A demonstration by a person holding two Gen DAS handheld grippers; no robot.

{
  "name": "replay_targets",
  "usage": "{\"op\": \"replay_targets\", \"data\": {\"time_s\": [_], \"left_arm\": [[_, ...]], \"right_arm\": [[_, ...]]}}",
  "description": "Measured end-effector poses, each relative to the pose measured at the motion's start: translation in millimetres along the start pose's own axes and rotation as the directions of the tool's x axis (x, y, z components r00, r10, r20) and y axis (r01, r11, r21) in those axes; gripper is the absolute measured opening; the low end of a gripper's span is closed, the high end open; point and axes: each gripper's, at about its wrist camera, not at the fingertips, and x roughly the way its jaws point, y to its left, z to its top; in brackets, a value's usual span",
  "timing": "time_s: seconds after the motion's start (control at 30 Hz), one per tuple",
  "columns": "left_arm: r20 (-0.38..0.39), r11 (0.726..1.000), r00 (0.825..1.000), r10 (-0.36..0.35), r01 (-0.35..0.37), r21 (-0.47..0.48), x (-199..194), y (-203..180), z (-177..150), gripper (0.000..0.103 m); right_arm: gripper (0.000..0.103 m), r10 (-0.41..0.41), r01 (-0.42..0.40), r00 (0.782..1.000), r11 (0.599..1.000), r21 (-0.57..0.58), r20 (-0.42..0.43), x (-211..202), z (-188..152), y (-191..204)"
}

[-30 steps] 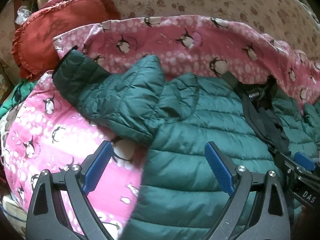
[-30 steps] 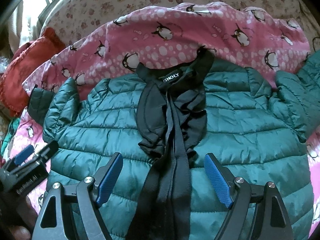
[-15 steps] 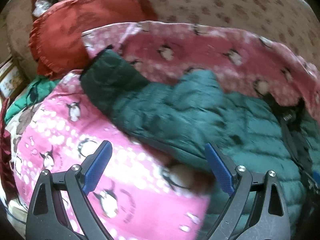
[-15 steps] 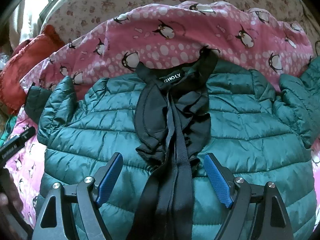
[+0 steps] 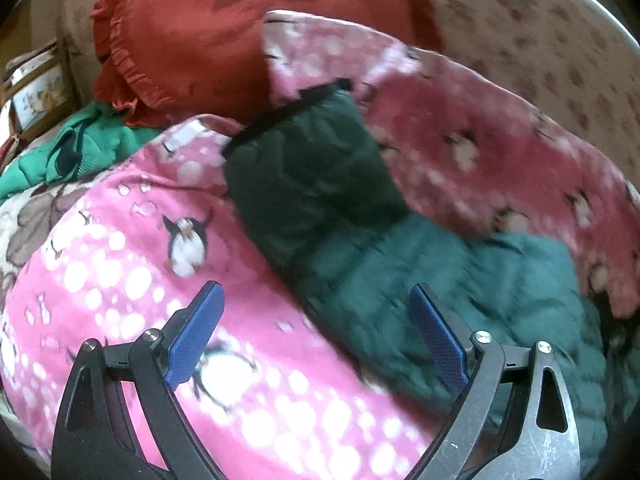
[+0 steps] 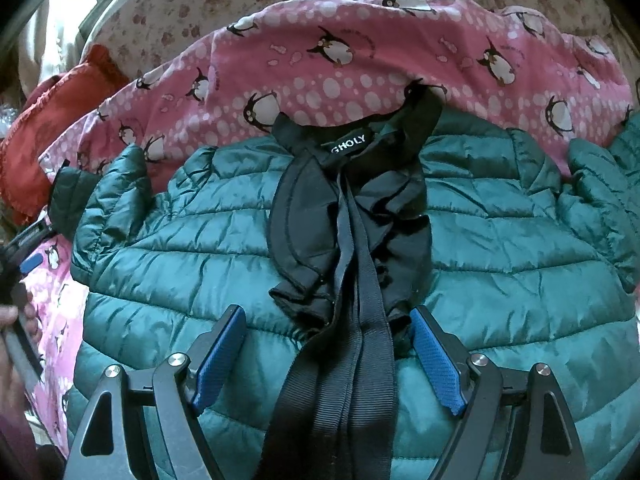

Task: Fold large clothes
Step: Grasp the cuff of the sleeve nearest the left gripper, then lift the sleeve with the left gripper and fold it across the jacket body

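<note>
Ahead of the left gripper [image 5: 316,336], jaws wide open and empty, the jacket [image 6: 500,248] sleeve [image 5: 316,176] runs far-left. Right gripper [image 6: 328,356], equally open, straddles the zip strip [image 6: 340,380].

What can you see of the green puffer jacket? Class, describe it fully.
The green puffer jacket is shiny, quilted in horizontal rows, lying spread flat, front up, on the pink penguin blanket. Its black collar bears a label; a black zip placket runs down the middle. One sleeve lies stretched toward a red cushion. Neither open tool grips it.
</note>
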Motion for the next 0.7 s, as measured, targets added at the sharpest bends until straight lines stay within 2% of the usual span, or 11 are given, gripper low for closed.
{"op": "replay_targets", "data": {"time_s": [0.3,0.37,0.43,0.53,0.6,0.7], "left_arm": [[0.054,0.999,0.997,0.049,-0.048,-0.020,45,19,33,0.094],[0.050,0.999,0.997,0.051,-0.050,-0.022,57,19,36,0.091],[0.032,0.998,0.998,0.058,-0.058,-0.011,70,17,37,0.076],[0.000,0.997,0.998,0.071,-0.071,0.006,87,14,38,0.064],[0.003,0.998,0.999,0.054,-0.054,-0.010,90,16,39,0.061],[-0.018,1.000,1.000,0.011,-0.011,-0.017,92,17,42,0.043]], "right_arm": [[0.082,-0.002,0.002,1.000,1.000,-0.001,0.001,0,-3,-1],[0.082,-0.003,0.003,1.000,1.000,-0.001,0.002,1,-4,-1],[0.082,-0.001,0.001,1.000,1.000,0.001,-0.003,2,-4,-2],[0.082,0.000,0.000,1.000,1.000,0.002,-0.007,4,-4,-2],[0.082,-0.004,0.004,1.000,1.000,-0.006,-0.006,6,-6,0],[0.082,-0.006,0.006,1.000,1.000,-0.013,-0.006,8,-8,2]]}}
